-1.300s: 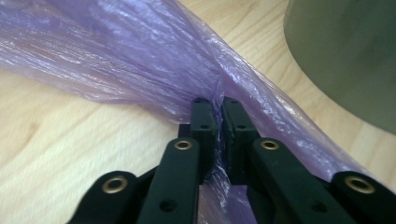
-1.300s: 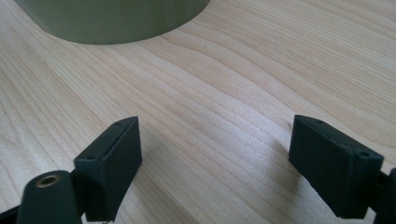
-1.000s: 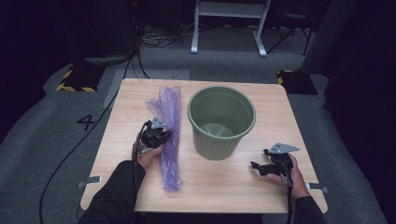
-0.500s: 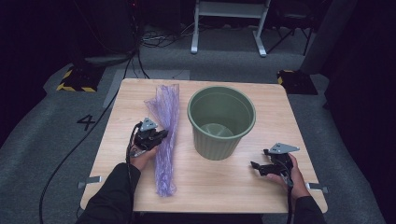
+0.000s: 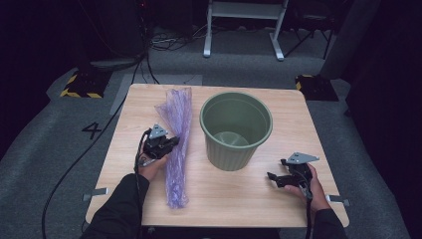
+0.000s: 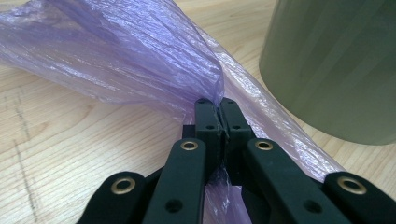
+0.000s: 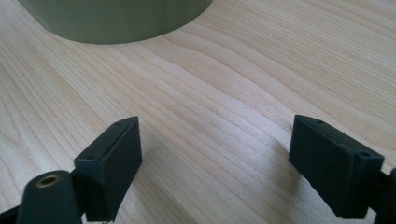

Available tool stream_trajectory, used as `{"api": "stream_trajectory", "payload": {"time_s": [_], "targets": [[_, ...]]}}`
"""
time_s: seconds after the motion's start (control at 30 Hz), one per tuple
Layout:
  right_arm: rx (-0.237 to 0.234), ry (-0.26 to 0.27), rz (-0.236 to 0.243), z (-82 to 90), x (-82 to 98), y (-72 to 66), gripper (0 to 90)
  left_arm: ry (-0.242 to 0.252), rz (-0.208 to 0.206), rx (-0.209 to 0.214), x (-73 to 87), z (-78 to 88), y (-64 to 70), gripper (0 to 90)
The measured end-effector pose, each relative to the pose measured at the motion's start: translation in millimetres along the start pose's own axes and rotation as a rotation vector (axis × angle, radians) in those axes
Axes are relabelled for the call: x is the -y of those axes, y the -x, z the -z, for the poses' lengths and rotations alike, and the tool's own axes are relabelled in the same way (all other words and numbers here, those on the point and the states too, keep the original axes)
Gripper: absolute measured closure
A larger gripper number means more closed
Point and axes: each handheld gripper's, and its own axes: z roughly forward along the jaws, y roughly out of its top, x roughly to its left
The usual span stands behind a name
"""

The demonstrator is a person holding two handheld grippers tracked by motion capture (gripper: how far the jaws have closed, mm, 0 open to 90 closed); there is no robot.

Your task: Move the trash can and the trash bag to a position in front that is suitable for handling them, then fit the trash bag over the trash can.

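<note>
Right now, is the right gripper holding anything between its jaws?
No, the right gripper is open, its jaws spread wide over the bare wooden table with nothing between them.

The purple bag runs off the left gripper view's edges — green bin cropped too.

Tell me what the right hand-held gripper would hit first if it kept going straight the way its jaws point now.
Probably the green bin. The right hand-held gripper is open over bare table, and the bin's base lies ahead, slightly left of centre. Depth is unclear, so it might slip past on the bin's right.
</note>
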Motion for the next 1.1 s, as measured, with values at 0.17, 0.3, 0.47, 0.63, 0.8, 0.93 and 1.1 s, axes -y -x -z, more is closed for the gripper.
{"api": "stream_trajectory", "payload": {"time_s": [0.17,0.3,0.47,0.63,0.8,0.93,1.1], "targets": [[-0.001,0.0,0.0,-0.2,-0.2,0.1,17.1,0.011,0.011,-0.008,0.4,4.2,-2.3,88.1],[-0.004,0.0,0.002,-1.3,-1.1,0.6,16.8,0.012,0.009,-0.013,-0.2,6.8,-3.2,88.1],[-0.005,-0.001,0.002,-1.5,-1.4,0.7,16.8,0.035,0.015,-0.019,-5.0,11.3,-5.7,88.2],[-0.001,0.0,-0.001,-1.5,-1.2,0.3,16.9,0.057,0.023,-0.019,-12.2,13.7,-7.1,88.4],[0.002,0.0,-0.003,-1.0,-0.9,0.0,17.1,0.094,0.013,-0.018,-26.4,17.6,-4.4,88.4],[0.001,0.001,-0.006,0.2,0.1,-0.2,18.0,0.105,0.0,-0.024,-35.3,18.1,-2.6,88.4],[-0.008,0.026,-0.041,5.6,2.2,2.1,21.4,0.13,-0.036,-0.032,-62.6,27.7,2.0,88.4]]}}
